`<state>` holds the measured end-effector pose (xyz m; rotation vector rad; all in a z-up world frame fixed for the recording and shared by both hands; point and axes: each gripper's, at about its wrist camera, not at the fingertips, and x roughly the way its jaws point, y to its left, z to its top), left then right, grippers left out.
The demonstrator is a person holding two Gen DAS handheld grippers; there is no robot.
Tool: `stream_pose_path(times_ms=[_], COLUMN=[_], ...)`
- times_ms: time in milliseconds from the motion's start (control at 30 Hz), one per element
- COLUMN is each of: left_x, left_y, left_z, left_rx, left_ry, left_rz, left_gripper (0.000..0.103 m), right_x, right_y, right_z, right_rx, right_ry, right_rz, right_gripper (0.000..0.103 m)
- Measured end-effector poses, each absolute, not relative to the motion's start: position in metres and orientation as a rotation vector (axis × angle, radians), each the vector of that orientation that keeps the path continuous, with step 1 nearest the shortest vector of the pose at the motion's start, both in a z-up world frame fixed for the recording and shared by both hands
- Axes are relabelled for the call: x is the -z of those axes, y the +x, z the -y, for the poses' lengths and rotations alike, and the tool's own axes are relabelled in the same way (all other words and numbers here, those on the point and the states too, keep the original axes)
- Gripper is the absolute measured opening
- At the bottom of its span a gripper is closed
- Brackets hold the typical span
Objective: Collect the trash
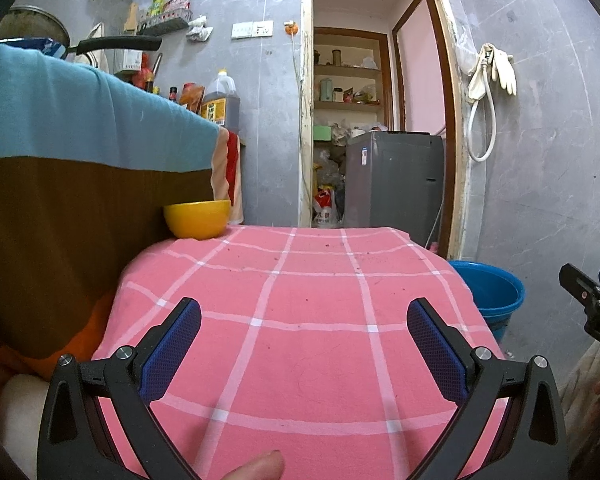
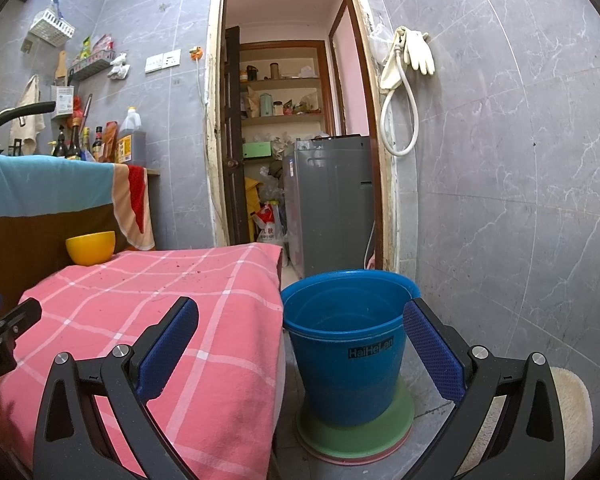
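Both the left claw and right claw gaped empty; worktop cleared except a yellow bowl at ten o'clock

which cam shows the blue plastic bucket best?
Right wrist: the round blue plastic bucket shows whole, open top and base on a green disc. Left wrist catches only part of it behind the pink checked tablecloth.
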<state>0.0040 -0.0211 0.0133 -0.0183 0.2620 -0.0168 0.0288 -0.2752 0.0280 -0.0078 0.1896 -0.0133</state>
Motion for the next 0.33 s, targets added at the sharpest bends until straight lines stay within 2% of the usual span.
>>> stream_pose_path(times_ms=[333], left_x=[-0.0103], left_y=[0.0066], left_z=[0.0161], left_rx=[0.019], left_ry=[-0.018], left_rz=[-0.26], left_gripper=[0.101], right_x=[-0.027], right_y=[0.0278], right_z=[0.2752], right_rx=[0.015], right_ry=[-0.005], right_rz=[-0.192], right_gripper=[0.103])
